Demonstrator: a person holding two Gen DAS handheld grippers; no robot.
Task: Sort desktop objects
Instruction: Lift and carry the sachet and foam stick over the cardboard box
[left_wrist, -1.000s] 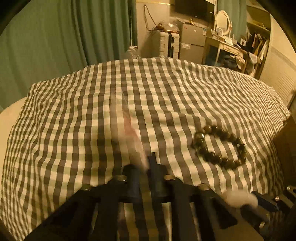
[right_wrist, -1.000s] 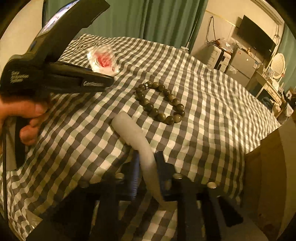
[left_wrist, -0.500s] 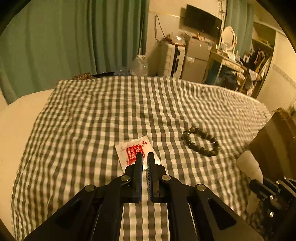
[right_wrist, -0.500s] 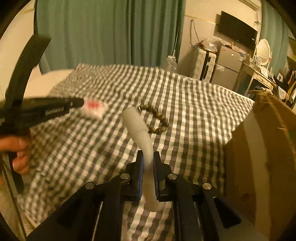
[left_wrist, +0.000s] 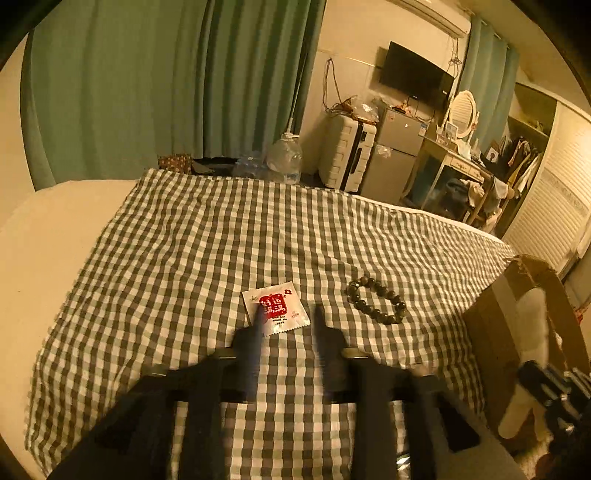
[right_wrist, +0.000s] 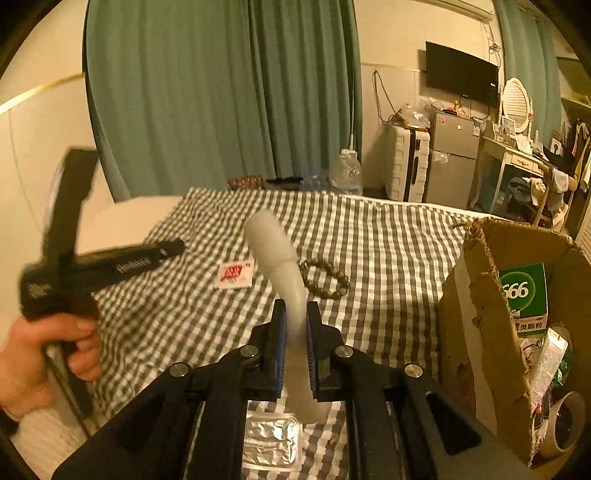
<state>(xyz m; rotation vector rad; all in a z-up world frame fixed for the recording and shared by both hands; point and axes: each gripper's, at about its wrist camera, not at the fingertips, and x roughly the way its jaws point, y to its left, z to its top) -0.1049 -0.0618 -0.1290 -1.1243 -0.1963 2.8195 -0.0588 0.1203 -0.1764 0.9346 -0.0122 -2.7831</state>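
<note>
My right gripper (right_wrist: 293, 317) is shut on a white, curved, rubbery stick (right_wrist: 275, 243) and holds it above the checked cloth (right_wrist: 388, 251), left of an open cardboard box (right_wrist: 476, 295). My left gripper (left_wrist: 286, 325) hangs over the cloth with its jaws opening and nothing pressed between them. A white sachet with a red print (left_wrist: 275, 308) lies flat on the cloth just past its fingertips. To the right of the sachet lies a dark bead bracelet (left_wrist: 376, 301). The right wrist view shows the left gripper (right_wrist: 173, 247) from the side, the sachet (right_wrist: 234, 275) and the bracelet (right_wrist: 325, 277).
The box holds a green and white carton (right_wrist: 522, 295), a tape roll (right_wrist: 565, 421) and wrappers. A foil blister pack (right_wrist: 271, 441) lies on the cloth under my right gripper. A hand (right_wrist: 37, 354) grips the left tool. Beyond the bed stand curtains, a water jug (right_wrist: 345, 173) and a suitcase.
The left gripper lifted the sachet, then opened, and the sachet now lies on the cloth. The right gripper rose with the white stick, and the box came into its view.
</note>
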